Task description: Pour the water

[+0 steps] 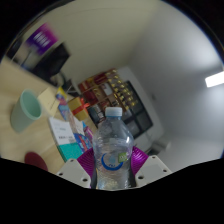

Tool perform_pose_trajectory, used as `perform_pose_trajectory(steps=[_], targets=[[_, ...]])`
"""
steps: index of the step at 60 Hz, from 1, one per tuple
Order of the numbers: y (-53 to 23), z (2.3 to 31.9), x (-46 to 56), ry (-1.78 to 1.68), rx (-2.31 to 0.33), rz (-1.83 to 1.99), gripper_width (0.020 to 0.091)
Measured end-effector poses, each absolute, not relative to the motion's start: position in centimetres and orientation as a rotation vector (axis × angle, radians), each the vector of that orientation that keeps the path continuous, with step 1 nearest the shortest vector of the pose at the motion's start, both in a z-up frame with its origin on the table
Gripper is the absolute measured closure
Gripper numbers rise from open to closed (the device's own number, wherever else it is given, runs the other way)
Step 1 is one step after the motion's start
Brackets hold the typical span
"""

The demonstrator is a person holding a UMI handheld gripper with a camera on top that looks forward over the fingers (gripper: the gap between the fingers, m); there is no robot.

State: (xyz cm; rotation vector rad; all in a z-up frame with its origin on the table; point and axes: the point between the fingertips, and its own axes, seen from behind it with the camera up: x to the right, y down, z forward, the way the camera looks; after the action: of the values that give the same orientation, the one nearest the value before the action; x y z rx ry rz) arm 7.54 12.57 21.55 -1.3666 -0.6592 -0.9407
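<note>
So the tool [112, 172] is gripping a clear plastic water bottle with a pale cap and a blue-white label [112, 150], both purple pads [87, 160] looking like they're pressing into its sides down around the label. The bottle is sitting right between the fingers, its long axis running straight up and away from the tool, cap at the far end. The whole view is tilting, so I'm guessing the bottle is being carried off the worktop rather than standing on it, though I can't see its base to be sure.

The thing that matters for the pour: a pale mint-green cup [27, 110] is standing on the light wooden worktop [20, 85], off to the left of the bottle and well apart from it. So the bottle's top end is needing to swing over that way and tip toward the cup's mouth. Can't tell if the cap is loose or screwed on, which would be a problem.

Some colourful boxes [68, 135] are lying between cup and bottle, so watch the clearance there.
</note>
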Motion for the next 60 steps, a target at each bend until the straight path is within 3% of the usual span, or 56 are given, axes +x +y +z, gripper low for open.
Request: perform_pose_trajectory(steps=[1, 16, 27, 40, 48, 54, 60], targets=[[11.7, 22.7, 7.9, -0.735, -1.345, -0.984, 0.0657], [13.7, 19.6, -0.7, -1.440, -0.852, -1.616, 0.0655], [14.4, 20.2, -2.5, -1.606, -0.652, -1.784, 0.0655], [14.1, 20.3, -3.5, -1.699, -0.591, -1.815, 0.0654], [13.4, 21.4, -3.6, -1.448, -0.812, -1.617, 0.0654], [14.0, 24.3, -2.5, -0.982, -1.191, -1.083, 0.0654], [12.9, 25.2, -1.8, -0.501, -1.388, -0.502, 0.0656]])
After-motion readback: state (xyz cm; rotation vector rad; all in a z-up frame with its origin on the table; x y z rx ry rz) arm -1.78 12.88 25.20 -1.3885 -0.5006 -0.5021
